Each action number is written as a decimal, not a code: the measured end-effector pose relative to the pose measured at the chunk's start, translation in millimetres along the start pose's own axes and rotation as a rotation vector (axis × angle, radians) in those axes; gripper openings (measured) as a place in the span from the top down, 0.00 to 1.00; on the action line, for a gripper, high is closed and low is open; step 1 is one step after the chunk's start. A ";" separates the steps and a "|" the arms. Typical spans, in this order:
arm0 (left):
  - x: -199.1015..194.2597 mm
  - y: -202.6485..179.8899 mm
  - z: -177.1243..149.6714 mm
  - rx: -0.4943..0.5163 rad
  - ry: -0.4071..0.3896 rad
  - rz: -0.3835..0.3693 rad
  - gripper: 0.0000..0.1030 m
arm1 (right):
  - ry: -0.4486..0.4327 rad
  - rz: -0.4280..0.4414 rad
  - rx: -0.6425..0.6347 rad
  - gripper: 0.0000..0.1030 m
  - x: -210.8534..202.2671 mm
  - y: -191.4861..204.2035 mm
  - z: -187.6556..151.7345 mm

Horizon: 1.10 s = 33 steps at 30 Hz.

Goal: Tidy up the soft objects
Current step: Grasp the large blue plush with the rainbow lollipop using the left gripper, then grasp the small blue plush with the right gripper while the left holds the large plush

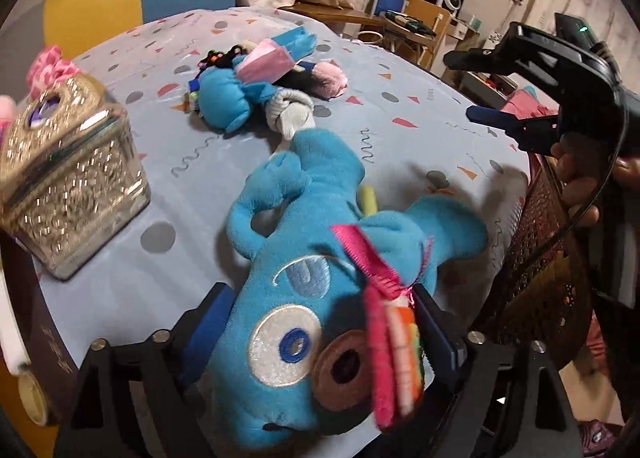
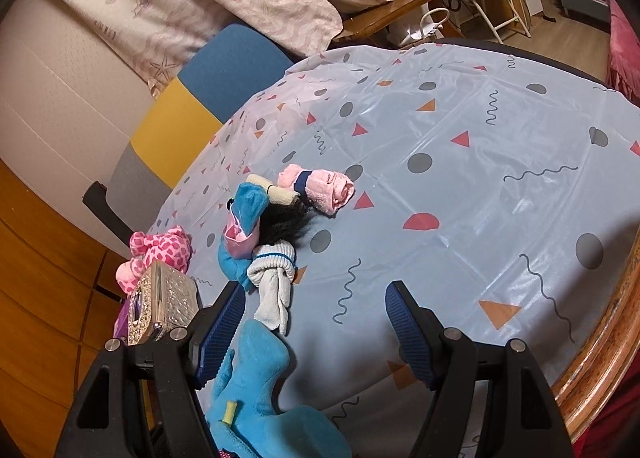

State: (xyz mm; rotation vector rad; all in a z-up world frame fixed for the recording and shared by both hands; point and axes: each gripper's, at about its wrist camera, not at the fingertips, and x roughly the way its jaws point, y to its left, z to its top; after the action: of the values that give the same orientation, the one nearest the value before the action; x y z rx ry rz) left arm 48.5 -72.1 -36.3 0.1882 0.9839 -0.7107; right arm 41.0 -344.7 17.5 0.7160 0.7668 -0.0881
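A blue plush dog (image 1: 304,258) with a pink bow lies on the patterned tablecloth (image 1: 192,161), its head between the jaws of my left gripper (image 1: 320,298). The pads stand wide at either side of the head and do not press it. The dog's body (image 2: 256,378) shows at the bottom of the right wrist view. Farther back lies a heap: a small blue doll (image 1: 224,97), a knotted white sock (image 1: 288,109) and a rolled pink sock (image 1: 330,79). My right gripper (image 2: 316,294) hangs open and empty over the cloth, right of the dog.
A glittering tissue box (image 1: 68,177) stands at the table's left edge, with a pink spotted plush (image 2: 160,254) behind it. A blue and yellow chair (image 2: 192,105) is beyond the table. The wooden table rim (image 2: 600,338) curves at right. A dark perforated thing (image 1: 540,258) stands at the right edge.
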 end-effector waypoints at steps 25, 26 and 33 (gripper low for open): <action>2.7 11.2 -13.4 -0.131 -0.001 -0.076 0.25 | 0.177 -0.026 -0.037 0.28 23.9 7.4 -2.0; 0.0 10.6 -16.1 -0.133 -0.007 -0.066 0.25 | 0.205 -0.030 -0.044 0.28 27.9 9.2 -2.5; -7.5 15.8 -31.3 -0.171 -0.044 -0.046 0.24 | 0.400 -0.007 -0.119 0.34 78.6 45.3 -13.3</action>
State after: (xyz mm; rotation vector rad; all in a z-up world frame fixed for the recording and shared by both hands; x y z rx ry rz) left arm 34.0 -42.5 -50.2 0.0003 1.0038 -0.6664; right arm 104.9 -288.0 -15.7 0.6245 1.1467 0.0970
